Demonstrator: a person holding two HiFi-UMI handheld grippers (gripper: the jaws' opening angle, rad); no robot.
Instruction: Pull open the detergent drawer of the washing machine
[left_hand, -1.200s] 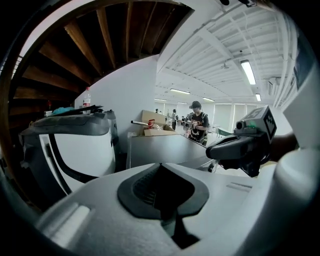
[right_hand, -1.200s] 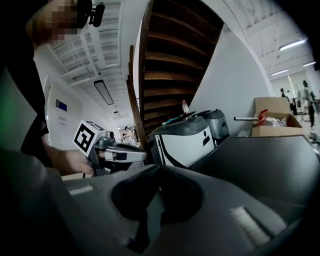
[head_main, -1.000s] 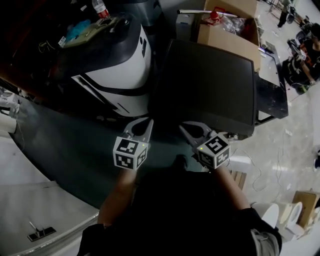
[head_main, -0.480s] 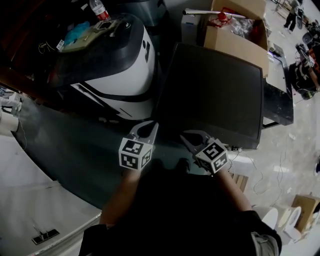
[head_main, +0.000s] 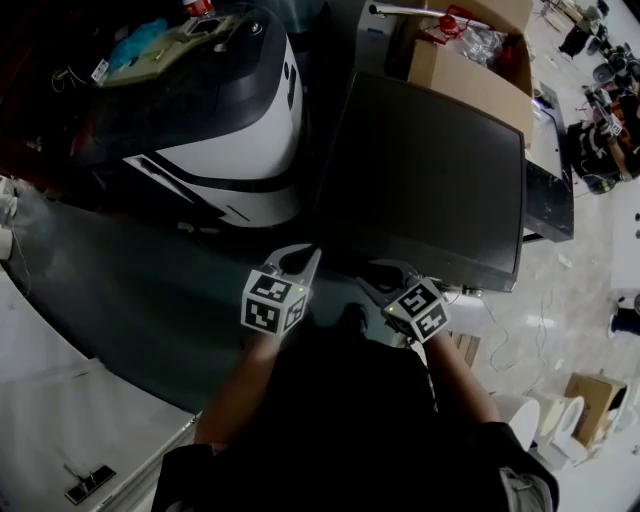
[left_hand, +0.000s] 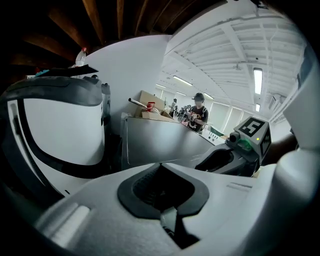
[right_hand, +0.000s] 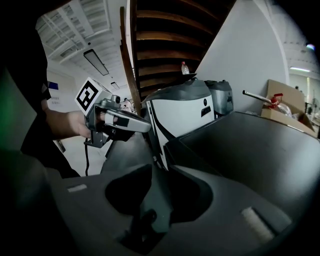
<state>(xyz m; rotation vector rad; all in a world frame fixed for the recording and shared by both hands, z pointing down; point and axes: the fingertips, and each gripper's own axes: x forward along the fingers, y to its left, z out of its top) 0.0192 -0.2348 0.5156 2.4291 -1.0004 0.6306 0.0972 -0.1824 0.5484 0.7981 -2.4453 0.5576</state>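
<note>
Hovering mid-frame at the lower edge of the washing machine (head_main: 430, 170): left tongs (head_main: 312, 256) pinched together, empty; right tongs (head_main: 368, 278) have just been opening, nothing between. Presumably the detergent drawer hides on the front face beneath them.

Washing machine (head_main: 430, 170): only its dark top shows, front face hidden. Bottle (head_main: 197, 6) cut off by top edge. Distant person (left_hand: 199, 111) small, blurred.

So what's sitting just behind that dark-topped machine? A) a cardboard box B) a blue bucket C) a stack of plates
A: in the head view, a brown cardboard box stands at the far edge of the dark-topped machine.
</note>
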